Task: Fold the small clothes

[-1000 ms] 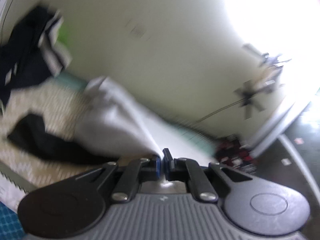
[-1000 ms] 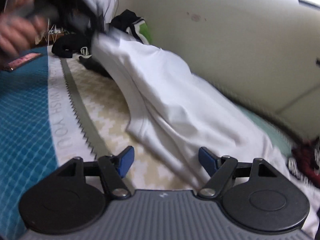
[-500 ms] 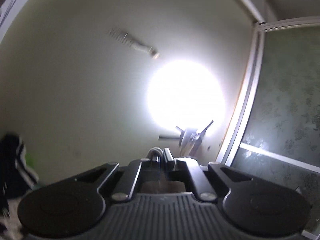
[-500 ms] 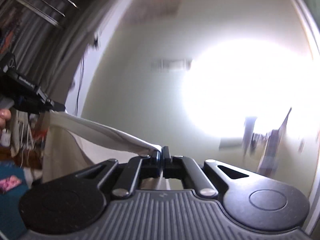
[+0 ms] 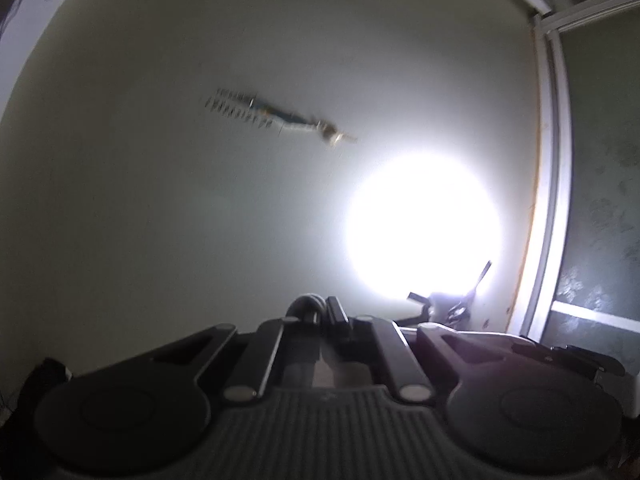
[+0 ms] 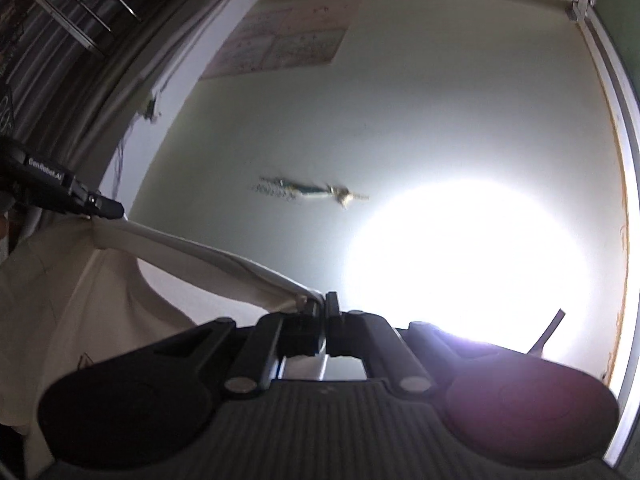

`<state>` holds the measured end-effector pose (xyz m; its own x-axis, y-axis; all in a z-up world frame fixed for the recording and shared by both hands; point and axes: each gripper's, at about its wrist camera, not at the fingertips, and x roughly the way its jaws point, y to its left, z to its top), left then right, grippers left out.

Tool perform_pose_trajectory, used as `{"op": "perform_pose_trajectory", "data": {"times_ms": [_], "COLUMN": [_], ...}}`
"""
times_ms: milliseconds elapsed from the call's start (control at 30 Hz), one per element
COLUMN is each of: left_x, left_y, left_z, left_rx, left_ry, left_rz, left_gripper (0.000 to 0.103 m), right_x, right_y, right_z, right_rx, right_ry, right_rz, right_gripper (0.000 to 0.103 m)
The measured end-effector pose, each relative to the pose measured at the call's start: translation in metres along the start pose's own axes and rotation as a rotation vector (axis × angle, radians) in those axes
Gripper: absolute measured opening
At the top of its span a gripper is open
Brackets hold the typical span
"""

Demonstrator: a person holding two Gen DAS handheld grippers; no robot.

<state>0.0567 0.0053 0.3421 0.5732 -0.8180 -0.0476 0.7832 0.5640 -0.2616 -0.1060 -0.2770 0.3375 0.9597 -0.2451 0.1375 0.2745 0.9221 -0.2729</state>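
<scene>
A white garment [image 6: 100,292] hangs in the air at the left of the right wrist view, its top edge stretched tight between both grippers. My right gripper [image 6: 322,304] is shut on one corner of that edge. My left gripper [image 6: 108,210] shows there at far left, shut on the other corner. In the left wrist view my left gripper [image 5: 320,310] is shut with a small fold of the white garment [image 5: 306,304] bulging above its tips; the rest of the cloth is hidden below the gripper body. Both grippers point at the wall.
A pale green wall [image 5: 200,200] fills both views, with a bright glare patch [image 5: 424,232] and a small wall ornament [image 5: 280,116]. A white door frame [image 5: 552,160] runs down the right. A poster [image 6: 280,44] hangs high up, curtains [image 6: 60,40] at the left.
Both grippers rose from the bed, lifting the white garment into the air. The right gripper went from open beside the cloth to shut on its edge. The bed dropped out of view.
</scene>
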Motion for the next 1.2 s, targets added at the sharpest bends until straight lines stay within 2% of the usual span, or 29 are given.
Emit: {"op": "perform_pose_trajectory", "data": {"times_ms": [100,133,167,200,233,267,300,333,367,467,533,600,633,667,700,733,767,800,867,900,1000,1033,1067,1100,1133,1167,1200], "left_x": [0.088,0.122,0.147,0.174,0.195,0.205,0.205,0.198,0.186,0.147,0.128,0.111,0.106,0.102,0.1,0.101,0.102,0.105,0.109,0.112,0.111,0.105,0.098,0.091,0.084,0.074,0.064], "left_y": [0.027,0.037,0.047,0.059,0.075,0.091,0.107,0.122,0.137,0.167,0.178,0.181,0.179,0.175,0.17,0.165,0.158,0.156,0.162,0.17,0.198,0.207,0.213,0.214,0.213,0.208,0.202], "left_z": [-0.046,-0.07,-0.092,-0.12,-0.148,-0.173,-0.194,-0.212,-0.23,-0.272,-0.297,-0.318,-0.328,-0.336,-0.344,-0.353,-0.356,-0.359,-0.356,-0.35,-0.325,-0.318,-0.313,-0.31,-0.308,-0.309,-0.31], "left_rx": [-0.014,-0.01,-0.002,0.007,0.004,-0.015,-0.042,-0.067,-0.09,-0.129,-0.163,-0.203,-0.207,-0.198,-0.185,-0.162,-0.131,-0.099,-0.065,-0.065,-0.065,-0.09,-0.122,-0.138,-0.135,-0.122,-0.111], "left_ry": [0.102,0.155,0.211,0.289,0.382,0.459,0.51,0.542,0.568,0.639,0.709,0.764,0.781,0.791,0.798,0.816,0.849,0.861,0.831,0.804,0.696,0.666,0.645,0.636,0.633,0.63,0.631], "left_rz": [0.089,0.133,0.179,0.24,0.296,0.321,0.309,0.291,0.276,0.234,0.21,0.15,0.121,0.098,0.087,0.076,0.075,0.097,0.152,0.186,0.346,0.368,0.362,0.343,0.328,0.32,0.306], "left_gripper": [0.011,0.028,0.046,0.045,0.039,0.039,0.039,0.045,0.051,0.062,0.067,0.072,0.075,0.073,0.067,0.03,0.007,0.004,0.004,0.004,0.004,0.005,0.011,0.017,0.034,0.057,0.066], "right_x": [0.073,0.1,0.125,0.138,0.153,0.162,0.16,0.151,0.136,0.095,0.074,0.063,0.06,0.055,0.062,0.062,0.065,0.071,0.075,0.084,0.095,0.088,0.076,0.06,0.047,0.035,0.023], "right_y": [-0.002,-0.001,0.001,-0.003,-0.001,0.001,0.0,-0.003,-0.005,-0.008,-0.004,0.003,0.008,0.013,0.016,0.018,0.016,0.017,0.0,-0.021,-0.072,-0.079,-0.079,-0.075,-0.068,-0.058,-0.046], "right_z": [-0.061,-0.09,-0.122,-0.159,-0.19,-0.221,-0.245,-0.265,-0.283,-0.326,-0.354,-0.373,-0.38,-0.385,-0.39,-0.388,-0.382,-0.366,-0.343,-0.336,-0.331,-0.327,-0.321,-0.316,-0.314,-0.313,-0.314], "right_rx": [0.015,0.014,0.013,0.005,-0.008,-0.001,0.039,0.1,0.181,0.377,0.455,0.482,0.491,0.5,0.504,0.505,0.478,0.397,0.214,0.156,0.083,0.103,0.138,0.184,0.225,0.272,0.32], "right_ry": [0.138,0.187,0.245,0.318,0.386,0.465,0.523,0.561,0.591,0.665,0.733,0.776,0.793,0.814,0.842,0.851,0.826,0.776,0.681,0.657,0.679,0.665,0.621,0.571,0.564,0.582,0.591], "right_rz": [-0.043,-0.075,-0.095,-0.112,-0.138,-0.132,-0.1,-0.056,-0.001,0.118,0.146,0.152,0.153,0.165,0.181,0.172,0.152,0.113,-0.041,-0.155,-0.461,-0.497,-0.496,-0.439,-0.352,-0.254,-0.173], "right_gripper": [0.0,0.0,0.013,0.034,0.054,0.053,0.051,0.049,0.051,0.054,0.055,0.055,0.055,0.049,0.035,0.0,0.0,0.0,0.0,0.0,0.0,0.024,0.055,0.06,0.06,0.06,0.06]}}
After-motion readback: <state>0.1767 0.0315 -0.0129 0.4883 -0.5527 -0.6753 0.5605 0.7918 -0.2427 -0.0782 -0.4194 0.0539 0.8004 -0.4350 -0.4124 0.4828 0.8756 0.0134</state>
